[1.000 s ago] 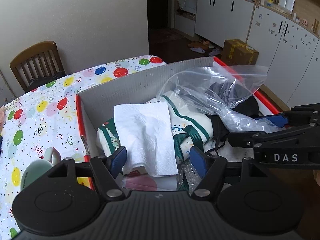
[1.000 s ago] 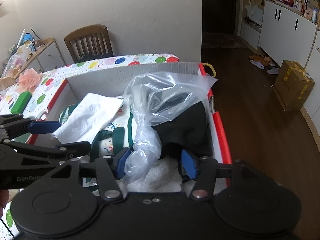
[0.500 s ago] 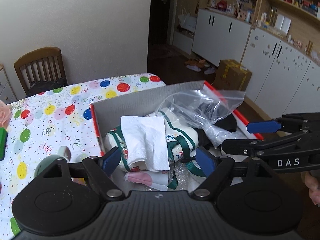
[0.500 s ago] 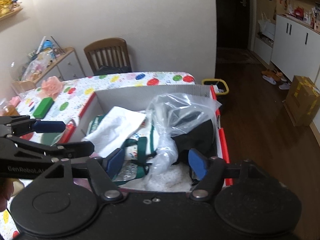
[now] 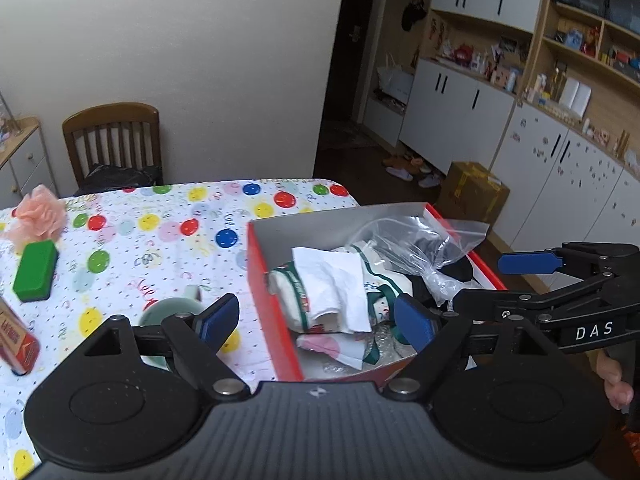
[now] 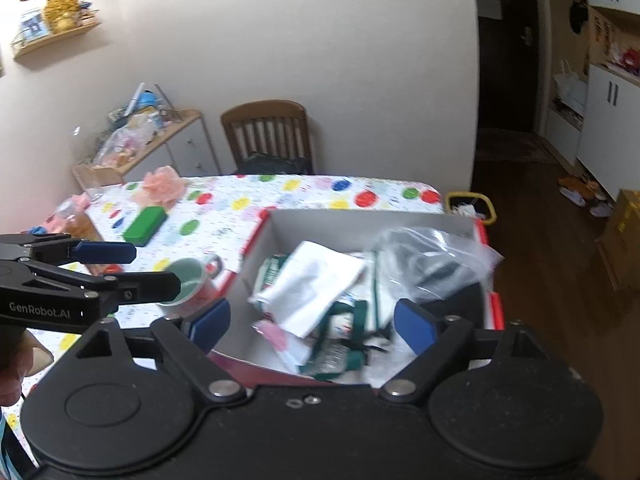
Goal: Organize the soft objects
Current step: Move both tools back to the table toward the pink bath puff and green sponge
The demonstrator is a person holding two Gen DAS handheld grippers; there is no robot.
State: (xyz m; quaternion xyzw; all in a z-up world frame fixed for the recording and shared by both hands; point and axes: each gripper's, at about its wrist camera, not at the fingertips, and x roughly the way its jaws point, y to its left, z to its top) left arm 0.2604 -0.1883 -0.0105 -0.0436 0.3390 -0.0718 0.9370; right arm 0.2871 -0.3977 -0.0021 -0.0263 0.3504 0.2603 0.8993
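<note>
Left gripper (image 5: 316,318) and right gripper (image 6: 310,320): jaws opening, nothing between them, both above the near rim of the box (image 5: 272,312). Box holds white tissue (image 5: 336,284) on a green-trimmed cloth (image 5: 380,292); clear bag (image 5: 424,240) over dark fabric at the far right. Cup (image 6: 188,280) just left of box; green block (image 5: 34,270) and pink puff (image 5: 40,214) farther out, still loose. Risk: bag stands proud of the rim and could snag a finger and spill; cup may tip if brushed

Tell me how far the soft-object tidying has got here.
Done: tissue, cloth bag and plastic bag lie in the box. In hand: nothing; the left gripper and right gripper are opening, empty. Left: pink pouf and green sponge on the table.
</note>
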